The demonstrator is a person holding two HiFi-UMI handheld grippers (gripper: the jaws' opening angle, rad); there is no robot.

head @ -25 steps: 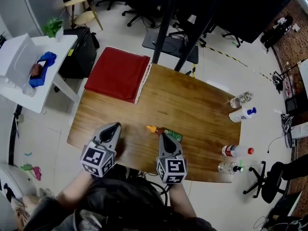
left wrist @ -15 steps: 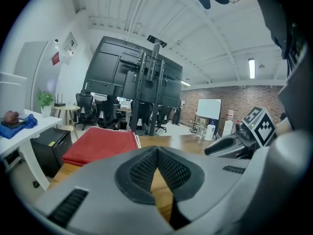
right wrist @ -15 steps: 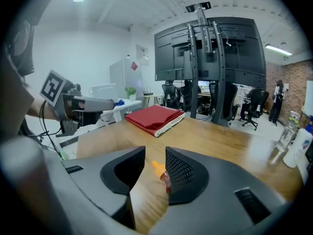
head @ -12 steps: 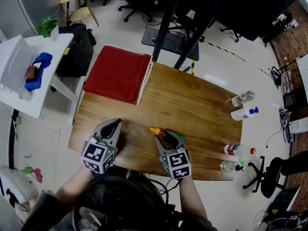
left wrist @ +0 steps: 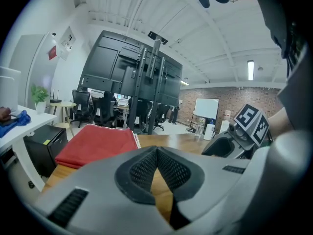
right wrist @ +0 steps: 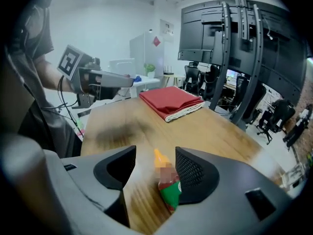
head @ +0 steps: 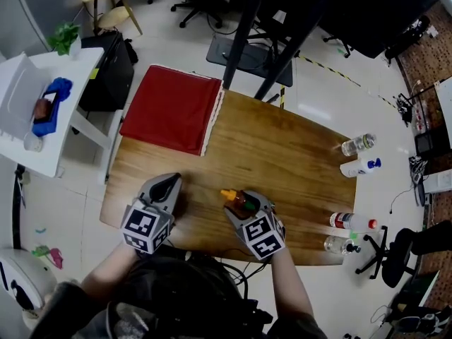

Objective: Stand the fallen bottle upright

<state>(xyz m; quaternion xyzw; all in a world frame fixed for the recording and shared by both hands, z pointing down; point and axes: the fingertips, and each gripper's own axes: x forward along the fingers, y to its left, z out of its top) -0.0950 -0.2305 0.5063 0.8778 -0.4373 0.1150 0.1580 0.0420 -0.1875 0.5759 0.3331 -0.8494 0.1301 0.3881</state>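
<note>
Our right gripper's (right wrist: 155, 156) jaws are opening around the fallen bottle (right wrist: 169, 189), which lies between them close to the right-hand jaw and is not yet pinched. Our left gripper's (left wrist: 156, 155) jaws are pressed together on nothing, off to one side. We judge the task barely begun: the bottle lies on its side near the table's (right wrist: 117, 124) front edge, its long axis flat along the wood and its orange cap pointing away from us toward the red cloth (right wrist: 171, 102), so gripping and tipping upright remain.
</note>
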